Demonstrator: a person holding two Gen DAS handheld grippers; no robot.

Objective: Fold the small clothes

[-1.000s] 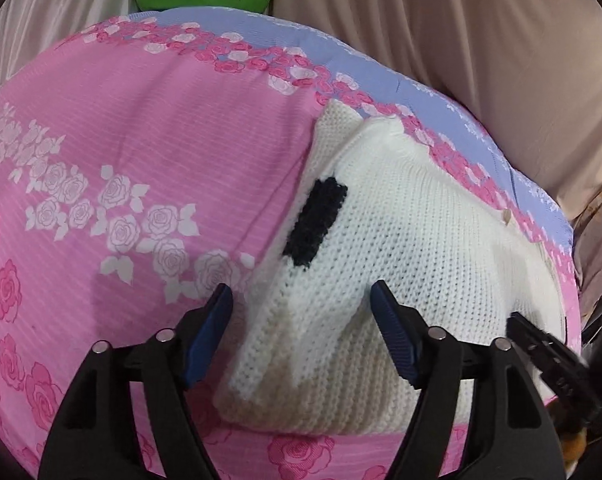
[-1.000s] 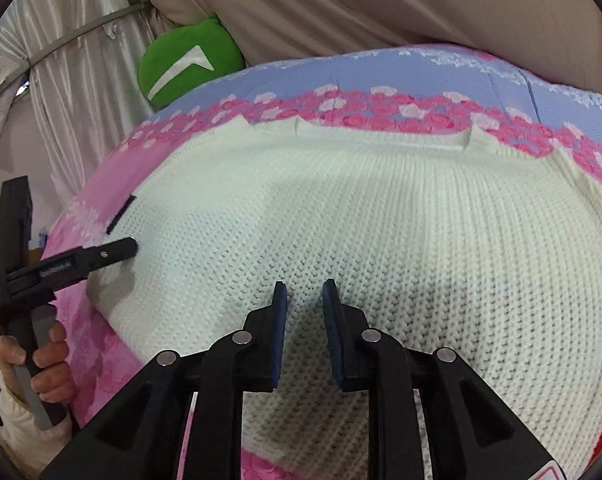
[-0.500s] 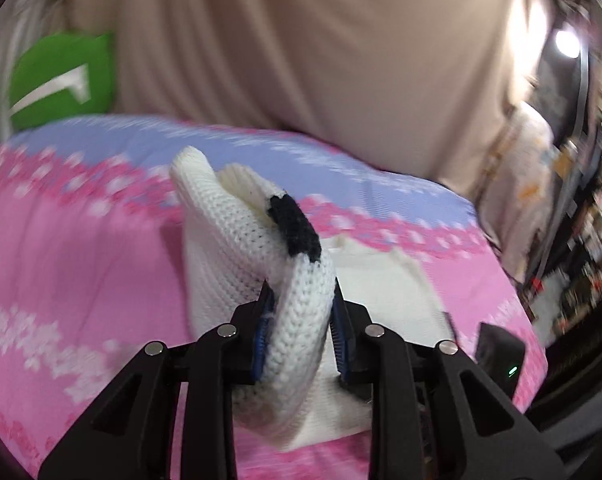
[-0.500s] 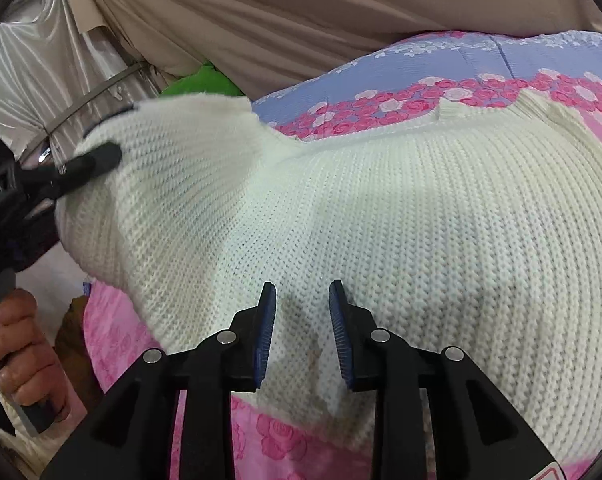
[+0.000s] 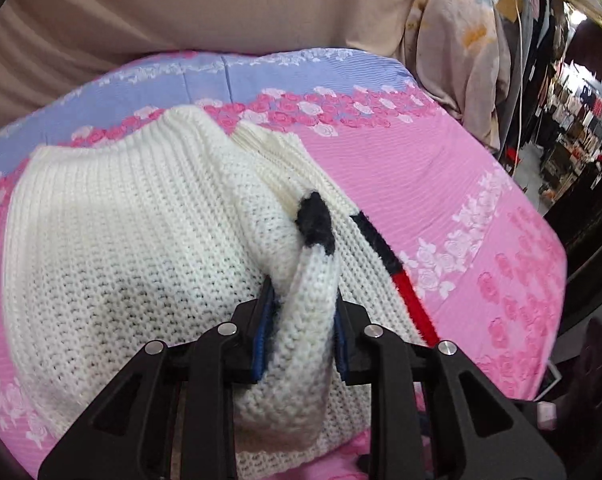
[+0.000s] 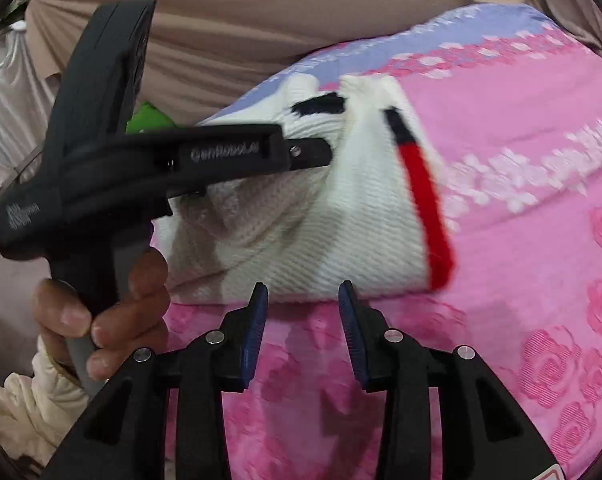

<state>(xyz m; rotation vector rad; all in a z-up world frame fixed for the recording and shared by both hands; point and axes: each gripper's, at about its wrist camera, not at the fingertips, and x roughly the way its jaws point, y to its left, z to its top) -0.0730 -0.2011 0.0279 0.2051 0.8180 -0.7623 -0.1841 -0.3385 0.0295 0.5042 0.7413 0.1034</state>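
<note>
A white knit sweater (image 5: 113, 240) with a black patch and a black-and-red stripe (image 5: 405, 292) lies on the pink floral bedspread (image 5: 481, 184). My left gripper (image 5: 301, 320) is shut on a fold of the sweater's edge and holds it over the sweater's body. In the right wrist view the left gripper (image 6: 309, 150) pinches the sweater (image 6: 341, 240) from the left, with the red stripe (image 6: 425, 204) showing. My right gripper (image 6: 303, 316) is open and empty, just in front of the sweater's near edge.
Beige curtains (image 5: 181, 4) hang behind the bed. A floral garment (image 5: 457, 40) hangs at the right, with racks of clothes (image 5: 573, 92) beyond. A green cushion (image 6: 147, 118) sits at the far left. The bed's edge drops off at the right.
My left gripper shut on the sweater's side and carried it up and over to the right, folding it. My right gripper opened and drew back off the sweater.
</note>
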